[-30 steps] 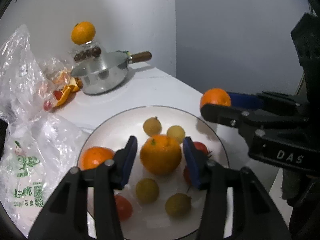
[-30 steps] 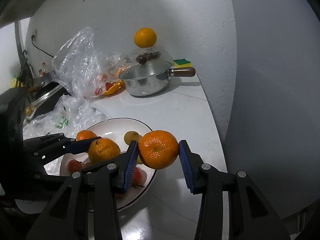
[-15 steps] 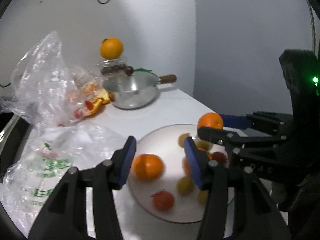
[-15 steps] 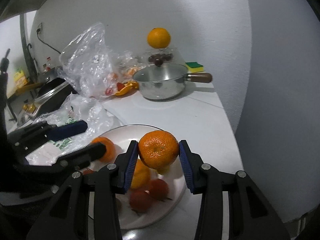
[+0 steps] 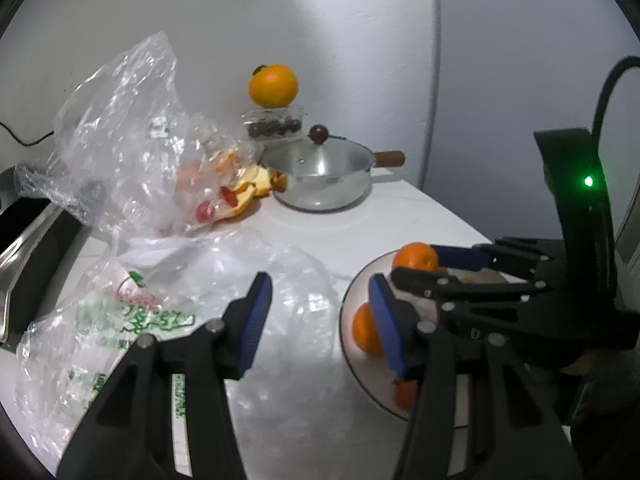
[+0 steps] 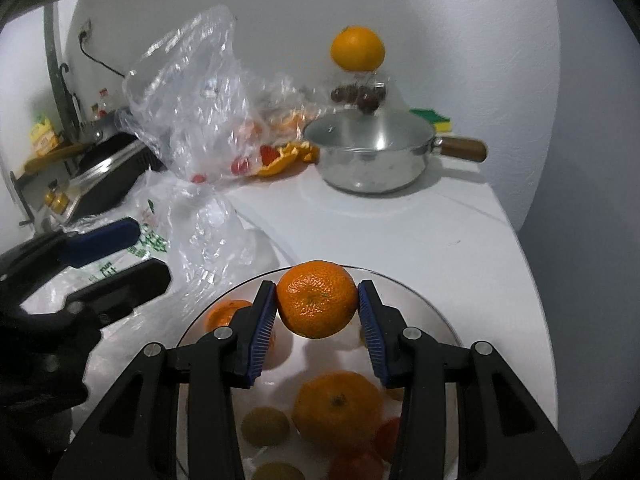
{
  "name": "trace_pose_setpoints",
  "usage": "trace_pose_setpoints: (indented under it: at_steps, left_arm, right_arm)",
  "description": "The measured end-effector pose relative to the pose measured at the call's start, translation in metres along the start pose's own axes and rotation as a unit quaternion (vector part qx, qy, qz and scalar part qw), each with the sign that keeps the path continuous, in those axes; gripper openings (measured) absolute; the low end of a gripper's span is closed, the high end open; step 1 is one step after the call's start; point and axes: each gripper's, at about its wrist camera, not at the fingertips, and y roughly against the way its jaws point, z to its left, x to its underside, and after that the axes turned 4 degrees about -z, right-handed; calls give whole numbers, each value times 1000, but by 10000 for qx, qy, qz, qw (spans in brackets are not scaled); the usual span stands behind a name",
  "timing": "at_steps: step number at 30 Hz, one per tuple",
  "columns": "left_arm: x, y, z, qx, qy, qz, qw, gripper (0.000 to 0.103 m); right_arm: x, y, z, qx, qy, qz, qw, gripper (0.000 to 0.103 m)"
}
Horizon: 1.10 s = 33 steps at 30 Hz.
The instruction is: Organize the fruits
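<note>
My right gripper [image 6: 317, 312] is shut on an orange mandarin [image 6: 317, 299] and holds it above the white plate [image 6: 436, 312]. The plate holds more mandarins [image 6: 338, 408], small yellow-green fruits [image 6: 265, 426] and red tomatoes [image 6: 390, 438]. My left gripper [image 5: 318, 318] is open and empty, over the clear plastic bag [image 5: 168, 312] to the left of the plate [image 5: 352, 316]. In the left wrist view the right gripper [image 5: 412, 266] shows with the mandarin [image 5: 416, 257] over the plate's far side.
A steel pot [image 6: 372, 152] with a wooden handle stands at the back, with a lid [image 5: 316, 158]. A big orange [image 6: 357, 49] sits on a clear box of dark fruit. A crumpled bag [image 6: 200, 92] with fruit and peels lies left. A stove [image 5: 28, 236] is far left.
My left gripper has swung left off the plate to over the plastic bag, empty. My right gripper has moved left with the mandarin to above the plate.
</note>
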Motion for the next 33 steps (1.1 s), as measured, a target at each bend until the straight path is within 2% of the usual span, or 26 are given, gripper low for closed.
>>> trace_pose_setpoints:
  at_steps: [16, 29, 32, 33]
  left_arm:
    - [9, 14, 21, 124, 168, -47, 9998, 52]
    - [12, 60, 29, 133, 244, -341, 9990, 53]
    - [14, 74, 31, 140, 254, -423, 9987, 56]
    - [14, 79, 31, 144, 257, -456, 9985, 62]
  right_arm:
    - [-5, -9, 11, 377, 47, 166, 9991, 45]
    - [-5, 33, 40, 570, 137, -109, 9982, 45]
    - [-4, 45, 49, 613, 175, -179, 9978, 45]
    - [-3, 50, 53, 620, 188, -209, 9977, 45]
